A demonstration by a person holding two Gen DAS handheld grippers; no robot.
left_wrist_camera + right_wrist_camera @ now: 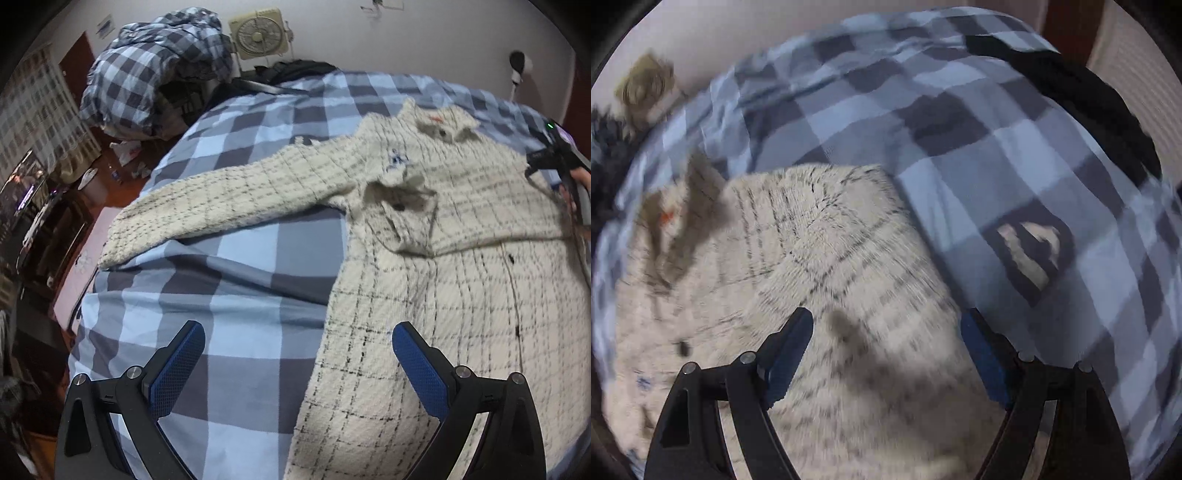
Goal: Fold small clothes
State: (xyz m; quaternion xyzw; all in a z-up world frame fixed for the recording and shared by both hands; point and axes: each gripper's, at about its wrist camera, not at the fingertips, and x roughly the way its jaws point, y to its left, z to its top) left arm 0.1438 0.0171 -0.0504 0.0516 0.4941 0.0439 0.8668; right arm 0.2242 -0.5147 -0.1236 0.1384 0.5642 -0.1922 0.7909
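Cardigan (461, 295), cream with a thin dark check, lies spread on the checked bedsheet (240, 302), toward the bed's right side in the left wrist view, collar toward the far edge. One sleeve (221, 206) is stretched flat toward the bed's left edge. The other side looks already folded in over the chest, judging by the fold line across the body.

Left gripper (299, 354) has its jaws spread wide with nothing between them, hovering above the cardigan's left hem edge, one finger over sheet and one over knit. Right gripper (886, 347) is also released and empty, above the folded-in part; that view is motion-blurred, so contact with the cloth can't be judged.

Risks from here, as judgement:
- Thick fuzzy knit: a shallow pinch may slip off, or grab only the top layer and pull the fold apart.
- A pinch at the hem edge could catch the bedsheet too, since it's loose and wrinkled right beside the cardigan.
- Dragging the outstretched sleeve across could shift the whole body and skew the fold.
- Buttons (399, 206) may snag a finger.
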